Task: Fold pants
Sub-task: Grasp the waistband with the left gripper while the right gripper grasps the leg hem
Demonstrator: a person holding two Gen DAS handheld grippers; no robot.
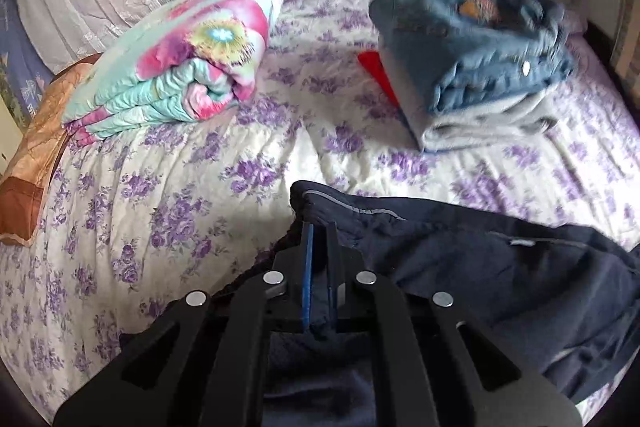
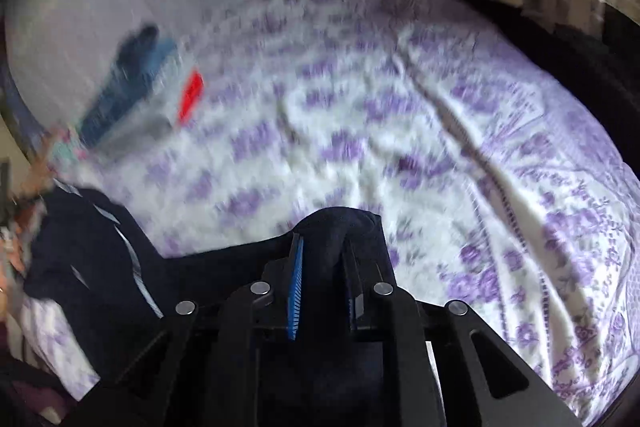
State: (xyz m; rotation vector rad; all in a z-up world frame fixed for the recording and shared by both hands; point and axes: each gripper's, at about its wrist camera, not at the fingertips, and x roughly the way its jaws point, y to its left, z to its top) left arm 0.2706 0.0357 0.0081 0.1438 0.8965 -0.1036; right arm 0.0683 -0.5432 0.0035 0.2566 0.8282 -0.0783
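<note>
- My left gripper (image 1: 318, 227) is clamped on a dark hem of the navy pants (image 1: 500, 259), near the piped seam.
- My right gripper (image 2: 324, 247) pinches a thicker bunch of the same cloth.
- Pants lie on the floral bedspread (image 1: 168, 187), stretched between my 2 grippers; I judge neither nearer.

Both hand-held grippers (image 1: 319, 227) (image 2: 322, 241) clamped, angled down
</note>
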